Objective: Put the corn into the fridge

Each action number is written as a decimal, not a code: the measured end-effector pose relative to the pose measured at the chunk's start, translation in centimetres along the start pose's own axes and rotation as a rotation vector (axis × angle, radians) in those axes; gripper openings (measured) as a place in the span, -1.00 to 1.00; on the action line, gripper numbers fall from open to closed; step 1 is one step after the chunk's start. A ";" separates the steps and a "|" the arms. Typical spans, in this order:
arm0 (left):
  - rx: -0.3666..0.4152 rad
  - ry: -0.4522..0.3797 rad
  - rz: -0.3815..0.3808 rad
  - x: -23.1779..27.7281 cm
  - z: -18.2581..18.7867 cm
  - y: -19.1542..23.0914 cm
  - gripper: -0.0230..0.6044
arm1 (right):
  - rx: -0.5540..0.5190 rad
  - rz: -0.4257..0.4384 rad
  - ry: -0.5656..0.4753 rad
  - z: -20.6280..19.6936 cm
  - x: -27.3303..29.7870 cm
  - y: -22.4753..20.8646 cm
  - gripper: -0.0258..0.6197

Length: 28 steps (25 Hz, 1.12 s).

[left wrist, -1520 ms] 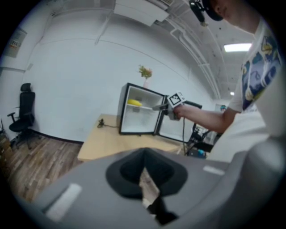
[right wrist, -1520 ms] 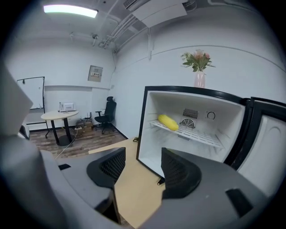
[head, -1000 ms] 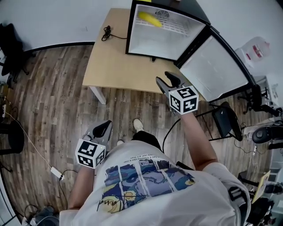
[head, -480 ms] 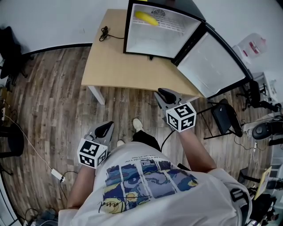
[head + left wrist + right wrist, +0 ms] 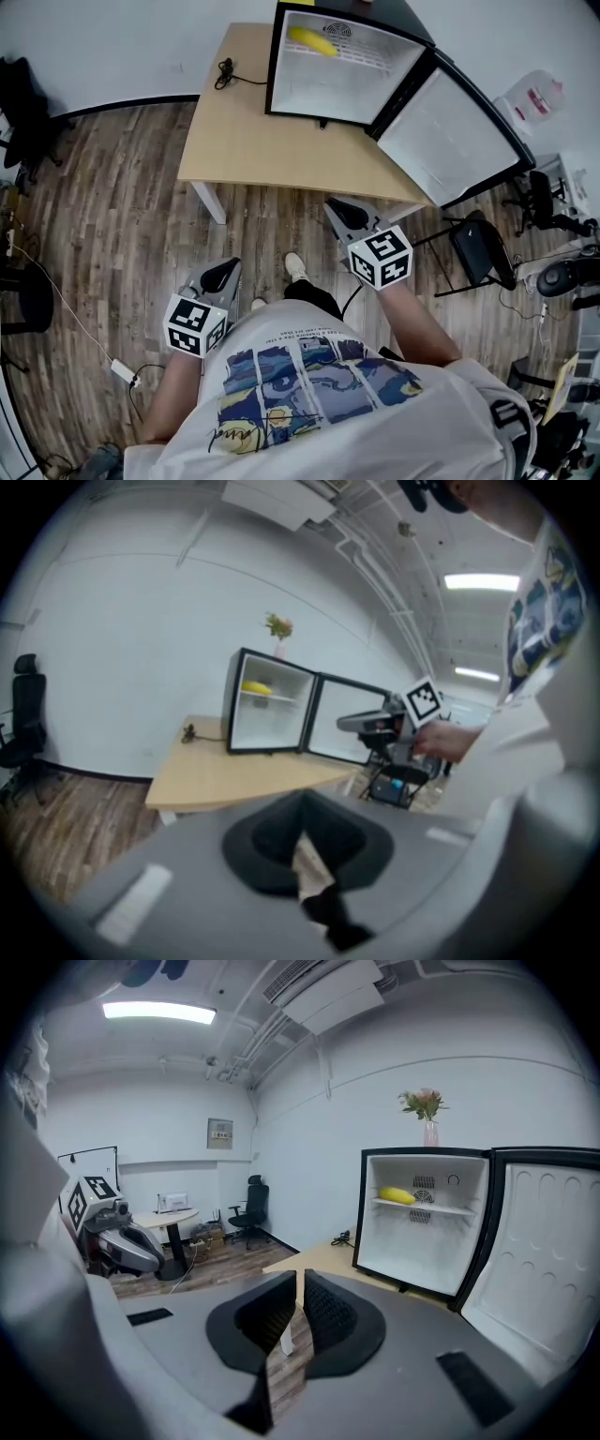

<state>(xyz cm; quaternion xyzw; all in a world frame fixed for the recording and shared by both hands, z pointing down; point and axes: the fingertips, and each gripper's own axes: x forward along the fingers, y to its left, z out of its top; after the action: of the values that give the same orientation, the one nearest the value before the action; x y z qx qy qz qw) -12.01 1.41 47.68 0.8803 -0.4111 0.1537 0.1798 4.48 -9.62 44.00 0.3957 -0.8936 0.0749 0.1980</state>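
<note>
The corn (image 5: 314,40) lies crosswise on the fridge (image 5: 330,89) shelf, well beyond the nearer right gripper (image 5: 339,211). Its fingers have just closed on nothing, and the left gripper (image 5: 220,274) is likewise closed and empty.

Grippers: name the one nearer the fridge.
The right gripper, near the table's front edge, facing the fridge; its fingers have just been closing on nothing. The left gripper sits farther back, over the floor.
</note>
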 end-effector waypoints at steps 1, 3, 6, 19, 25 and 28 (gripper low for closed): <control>-0.001 0.000 0.002 -0.2 -0.1 0.0 -0.90 | -0.003 0.000 -0.001 0.1 0.0 0.1 -0.83; -0.004 0.000 0.006 -0.5 -0.4 0.1 -0.90 | -0.007 0.000 -0.004 0.1 -0.1 0.5 -0.83; -0.007 0.001 0.011 -1.0 -0.9 0.2 -0.90 | -0.009 0.003 -0.007 0.1 -0.1 1.1 -0.83; -0.013 0.001 0.002 -1.6 -1.4 0.1 -0.90 | -0.019 0.004 -0.024 0.5 -0.6 2.3 -0.85; -0.021 0.008 -0.009 -1.2 -1.6 -0.1 -0.90 | -0.022 0.007 -0.017 0.3 -0.8 2.4 -0.86; -0.024 0.012 -0.018 -0.8 -1.8 -0.4 -0.90 | -0.026 0.004 -0.015 0.1 -0.9 2.3 -0.87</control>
<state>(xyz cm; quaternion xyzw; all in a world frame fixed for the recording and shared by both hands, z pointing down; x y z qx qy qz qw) -12.45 2.99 48.88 0.8808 -0.4040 0.1526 0.1941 3.33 -7.48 43.58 0.3919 -0.8968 0.0604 0.1963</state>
